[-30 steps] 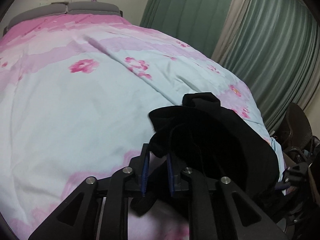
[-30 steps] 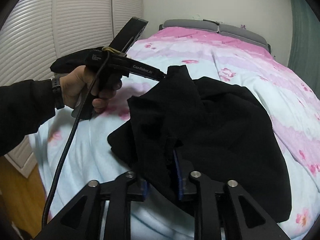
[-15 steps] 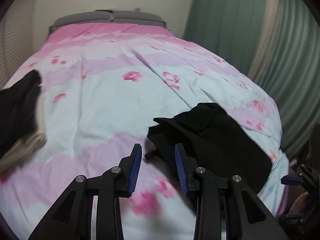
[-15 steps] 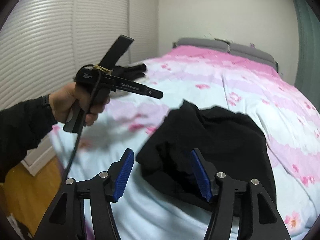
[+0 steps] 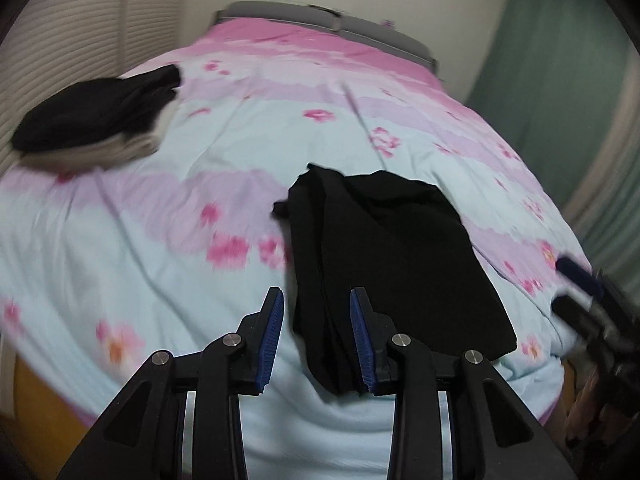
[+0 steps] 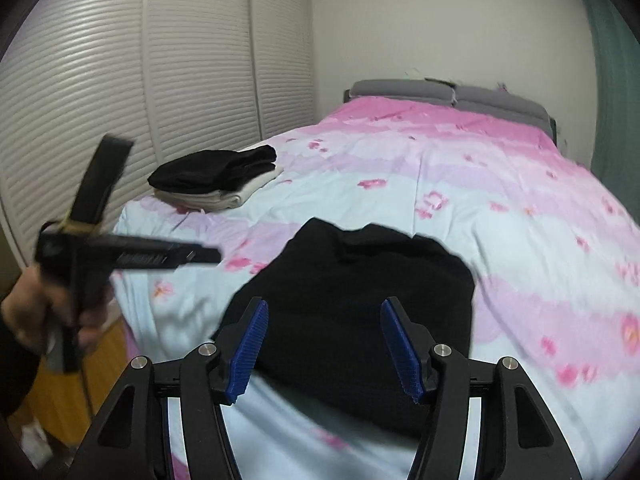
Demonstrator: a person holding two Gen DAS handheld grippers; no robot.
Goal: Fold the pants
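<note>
The black pants (image 5: 384, 248) lie folded in a compact rectangle on the flowered bedspread near the bed's foot; they also show in the right wrist view (image 6: 352, 304). My left gripper (image 5: 317, 320) is open and empty, held above the pants' near left edge. My right gripper (image 6: 324, 340) is open wide and empty, above the pants' near edge. The left gripper, in the person's hand, shows at the left of the right wrist view (image 6: 160, 256).
A stack of folded clothes, black on beige (image 6: 216, 178), sits at the bed's left edge; it also shows in the left wrist view (image 5: 96, 120). Louvred closet doors (image 6: 100, 80) stand left, green curtains (image 5: 560, 80) right, grey pillows (image 6: 452, 98) at the head.
Both grippers were shut on the pants a second ago, then opened and let go. Both have pulled back and up; the pants now lie flat on the bed.
</note>
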